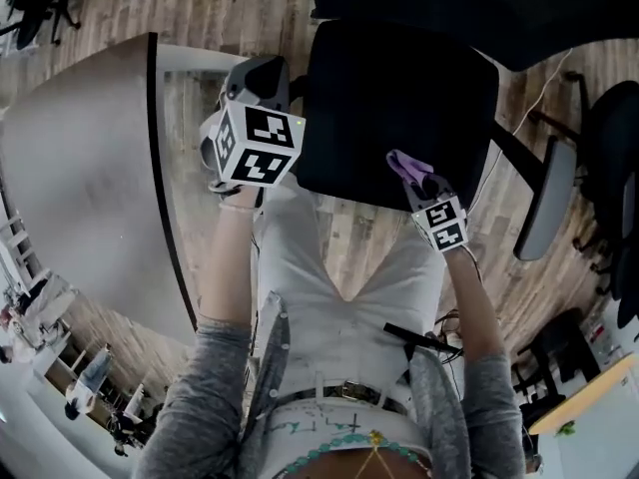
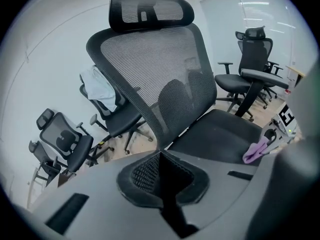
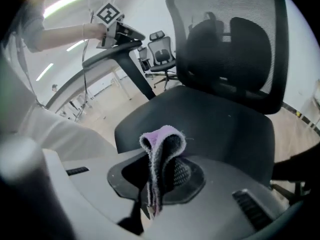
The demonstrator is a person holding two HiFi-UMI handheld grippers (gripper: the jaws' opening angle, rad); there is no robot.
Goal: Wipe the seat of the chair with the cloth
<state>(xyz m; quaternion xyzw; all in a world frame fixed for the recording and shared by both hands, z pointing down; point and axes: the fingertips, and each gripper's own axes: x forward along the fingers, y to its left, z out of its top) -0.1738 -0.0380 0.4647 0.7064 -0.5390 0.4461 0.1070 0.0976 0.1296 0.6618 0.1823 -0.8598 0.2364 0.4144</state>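
Purple-and-grey microfibre cloth (image 3: 161, 146), folded and standing upright, clamped between the closed jaws of the right gripper (image 3: 155, 184). Held low over the front edge of the black padded chair seat (image 3: 215, 119); contact with the seat impossible to tell. Well apart at the seat's side, the left gripper (image 2: 159, 176), jaws pressed together on nothing. Beyond, the black mesh backrest (image 2: 150, 59).
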